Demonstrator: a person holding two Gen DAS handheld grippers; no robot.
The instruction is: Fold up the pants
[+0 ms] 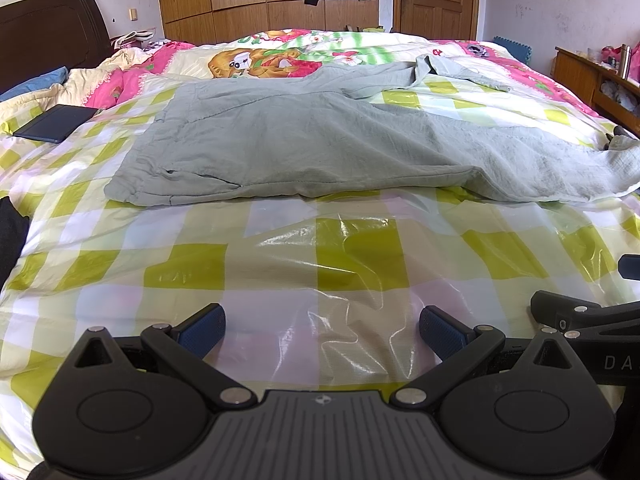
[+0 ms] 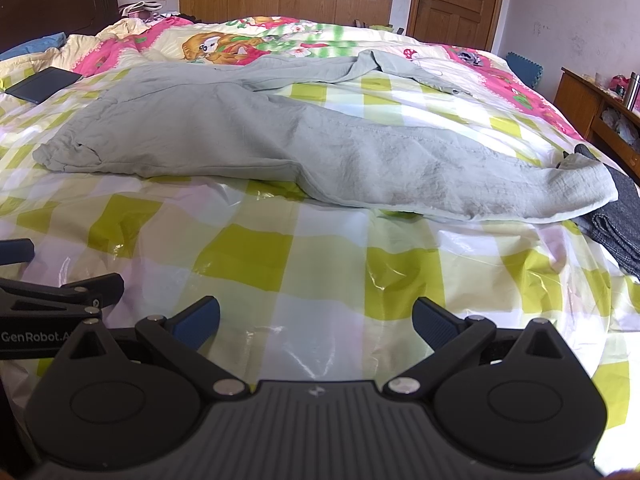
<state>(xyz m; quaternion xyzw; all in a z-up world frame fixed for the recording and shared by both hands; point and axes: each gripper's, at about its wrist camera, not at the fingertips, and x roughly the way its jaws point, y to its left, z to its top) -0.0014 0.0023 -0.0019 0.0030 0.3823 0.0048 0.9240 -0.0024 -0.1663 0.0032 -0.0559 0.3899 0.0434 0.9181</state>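
Pale green pants (image 1: 304, 140) (image 2: 248, 136) lie spread across the checked plastic sheet (image 1: 280, 256) on the bed, waistband to the left, one leg running right along the near side, the other leg bent toward the far right. My left gripper (image 1: 322, 330) hovers open over bare sheet, well short of the pants. My right gripper (image 2: 316, 320) is likewise open over the sheet, nothing between its blue pads (image 2: 434, 322). Each gripper shows at the edge of the other's view.
A dark tablet-like case (image 1: 54, 122) lies at the left of the bed. Folded dark grey cloth (image 2: 616, 220) sits under the right leg's hem. A headboard (image 1: 44, 28) is at left, a wooden shelf (image 1: 592, 76) at right, wardrobe and door behind.
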